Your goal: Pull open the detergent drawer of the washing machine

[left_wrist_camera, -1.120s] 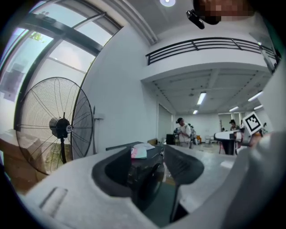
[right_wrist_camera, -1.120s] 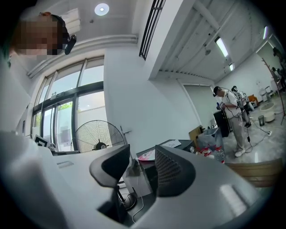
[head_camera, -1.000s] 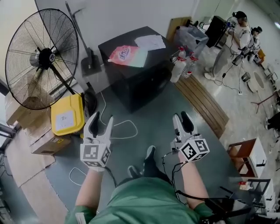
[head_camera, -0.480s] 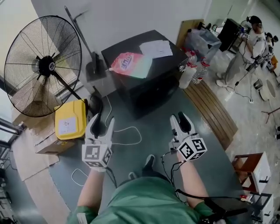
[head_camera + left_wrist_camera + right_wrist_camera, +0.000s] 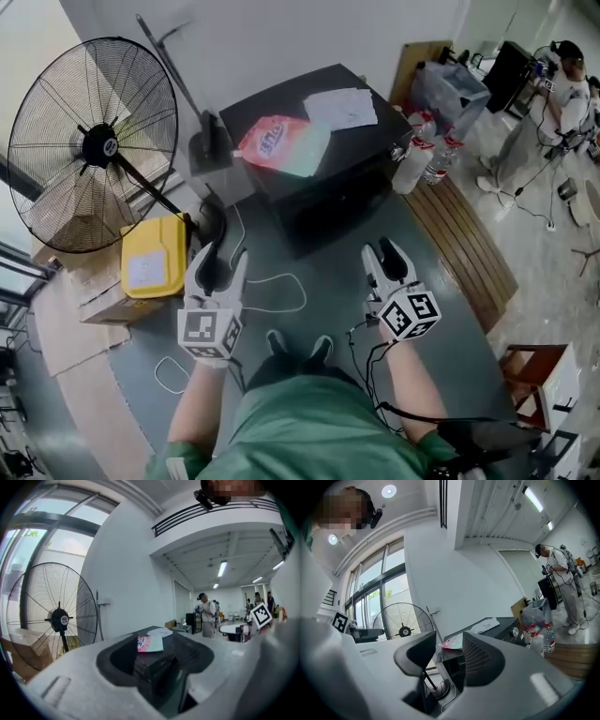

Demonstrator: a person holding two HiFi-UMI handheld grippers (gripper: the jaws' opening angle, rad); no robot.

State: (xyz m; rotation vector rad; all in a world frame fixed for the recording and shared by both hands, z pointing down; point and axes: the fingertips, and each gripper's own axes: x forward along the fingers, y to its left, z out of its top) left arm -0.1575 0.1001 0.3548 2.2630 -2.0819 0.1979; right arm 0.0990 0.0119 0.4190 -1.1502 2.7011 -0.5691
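Observation:
The black washing machine (image 5: pixel 323 187) stands against the wall ahead, with a pink detergent pouch (image 5: pixel 279 142) and a white paper (image 5: pixel 342 108) on its top. I cannot make out its detergent drawer. My left gripper (image 5: pixel 217 255) hangs over the grey floor well short of the machine, open, nothing between its fingers. My right gripper (image 5: pixel 382 255) is level with it, also apart from the machine, its jaws a narrow gap apart and empty. In the left gripper view the washing machine (image 5: pixel 154 663) and pouch (image 5: pixel 150 643) show between the jaws; in the right gripper view the pouch (image 5: pixel 452 642) shows too.
A big floor fan (image 5: pixel 89 145) stands at the left, with a yellow box (image 5: pixel 150 258) and cartons below it. A white cable (image 5: pixel 272 281) loops on the floor. Bottles (image 5: pixel 417 159) and a wooden bench (image 5: pixel 469 244) are right of the machine. A person (image 5: pixel 562 94) stands far right.
The person carrying the grippers has stepped toward the washing machine, and both grippers have come forward with them. Neither gripper's jaws have visibly changed.

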